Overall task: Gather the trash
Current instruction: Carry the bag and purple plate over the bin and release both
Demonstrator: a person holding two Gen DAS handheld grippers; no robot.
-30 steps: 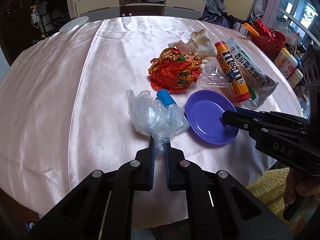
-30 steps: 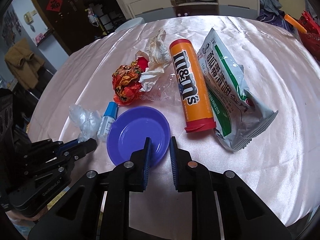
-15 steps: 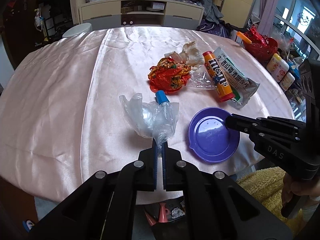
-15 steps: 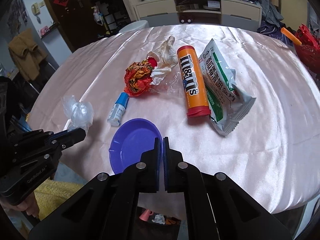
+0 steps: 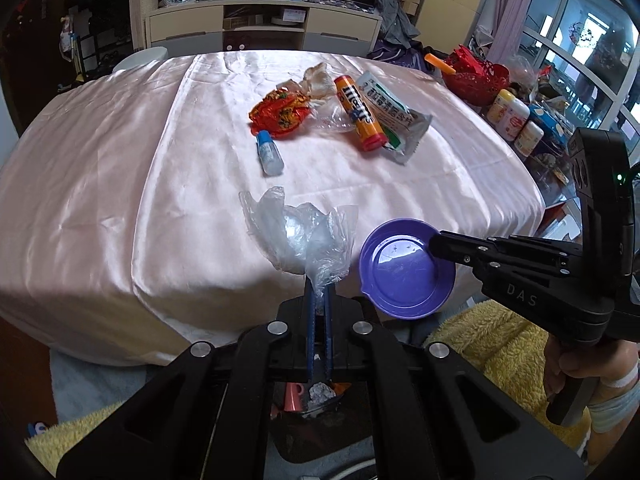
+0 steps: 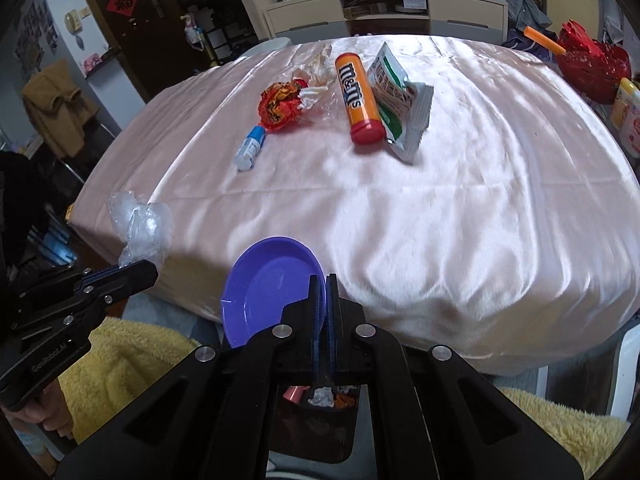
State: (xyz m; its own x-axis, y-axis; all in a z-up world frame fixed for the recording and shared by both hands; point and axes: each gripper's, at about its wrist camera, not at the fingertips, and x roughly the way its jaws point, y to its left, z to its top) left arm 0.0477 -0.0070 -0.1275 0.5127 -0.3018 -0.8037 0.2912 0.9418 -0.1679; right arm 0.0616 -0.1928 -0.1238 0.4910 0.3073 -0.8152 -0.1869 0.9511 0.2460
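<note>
My left gripper (image 5: 317, 286) is shut on a crumpled clear plastic bag (image 5: 298, 236), held in the air off the table's front edge; the bag also shows in the right wrist view (image 6: 138, 226). My right gripper (image 6: 323, 282) is shut on the rim of a purple plastic plate (image 6: 272, 288), also lifted off the table; the plate also shows in the left wrist view (image 5: 406, 270). A dark trash bin (image 6: 320, 398) with several pieces of trash sits on the floor below both grippers.
On the pink satin tablecloth (image 5: 120, 168) lie a red-orange crumpled wrapper (image 5: 282, 114), a small blue-capped bottle (image 5: 269, 152), an orange m&m's tube (image 5: 360, 114), a white-green snack pouch (image 5: 394, 120) and crumpled paper (image 5: 318, 80). Yellow fleece (image 6: 132, 364) lies below.
Both grippers have pulled back and up from the table, carrying the plastic bag and the purple plate past its front edge. The bin has come into view below.
</note>
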